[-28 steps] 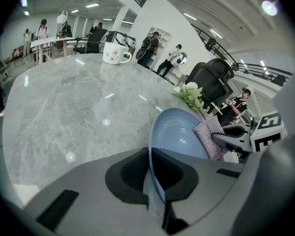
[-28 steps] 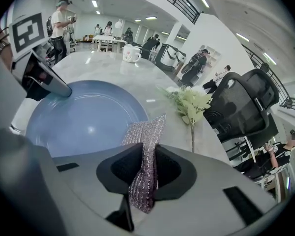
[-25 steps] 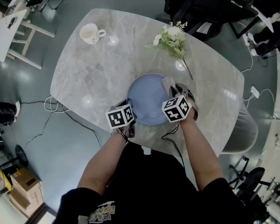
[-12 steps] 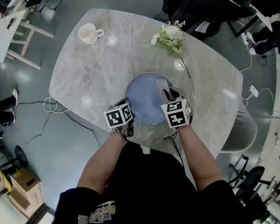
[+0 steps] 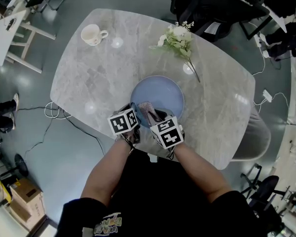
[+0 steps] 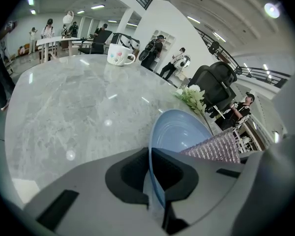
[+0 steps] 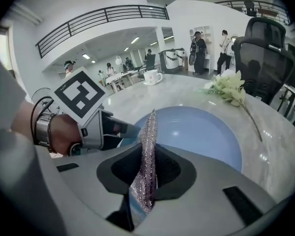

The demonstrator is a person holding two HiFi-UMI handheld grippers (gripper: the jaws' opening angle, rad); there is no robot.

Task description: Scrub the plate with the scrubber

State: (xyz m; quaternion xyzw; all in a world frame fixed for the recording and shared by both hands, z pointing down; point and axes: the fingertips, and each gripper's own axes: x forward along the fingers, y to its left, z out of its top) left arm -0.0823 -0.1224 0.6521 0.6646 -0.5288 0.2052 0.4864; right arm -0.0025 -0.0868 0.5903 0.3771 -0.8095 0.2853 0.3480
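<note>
**Arms.** The left forearm (image 5: 106,174) and right forearm (image 5: 200,174), both bare, reach forward from the body and converge.

**Left claw** (image 6: 150,173). It points steeply down. Its jaws are almost together, pinching the rim of the plate (image 6: 179,132), which passes edge-on between the pads.

**Right claw** (image 7: 147,168). It sits just beside the left claw and is also angled down. Its jaws are clamped on the scrubber (image 7: 148,141), which stands upright between them.

**Marker cubes.** The left cube (image 5: 123,122) and right cube (image 5: 166,133) lie close together.
</note>
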